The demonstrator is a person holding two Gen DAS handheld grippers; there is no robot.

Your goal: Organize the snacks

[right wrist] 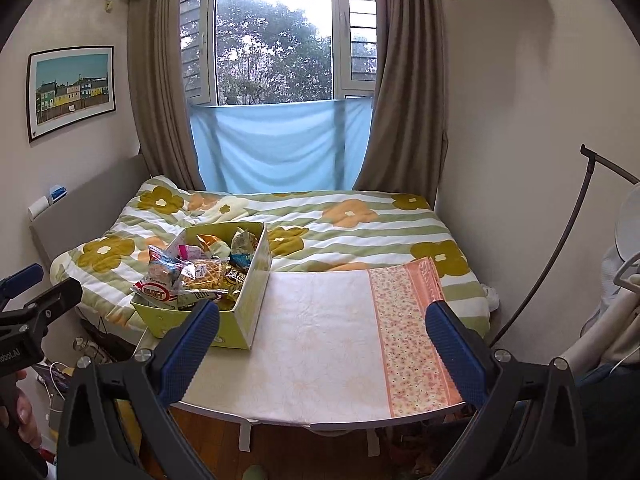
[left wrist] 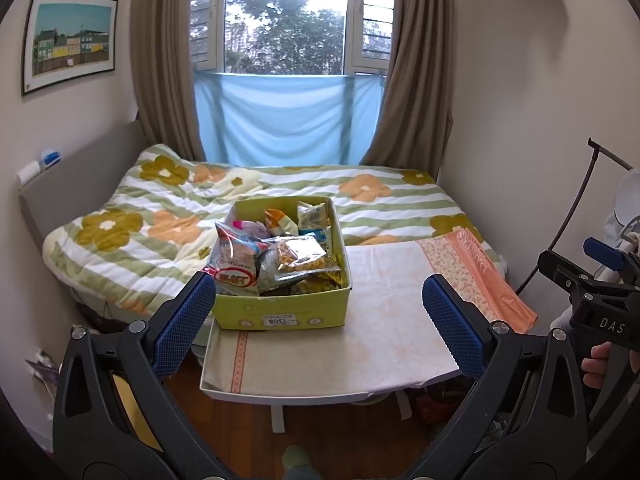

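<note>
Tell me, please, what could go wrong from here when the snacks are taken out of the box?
1. The snack packets are heaped above the rim of the green box; pulling one may spill its neighbours.
2. The box sits near the table's left edge, beside the bed; a push could slide it off.
3. Both the left hand-held gripper and the right hand-held gripper are open and empty; glossy packets may slip when gripped.

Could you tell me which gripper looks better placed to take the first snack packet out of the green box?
Probably the left gripper: the green snack box sits straight ahead between its open fingers. From the right gripper, also open, the box lies off to the left, with bare tablecloth ahead.
</note>
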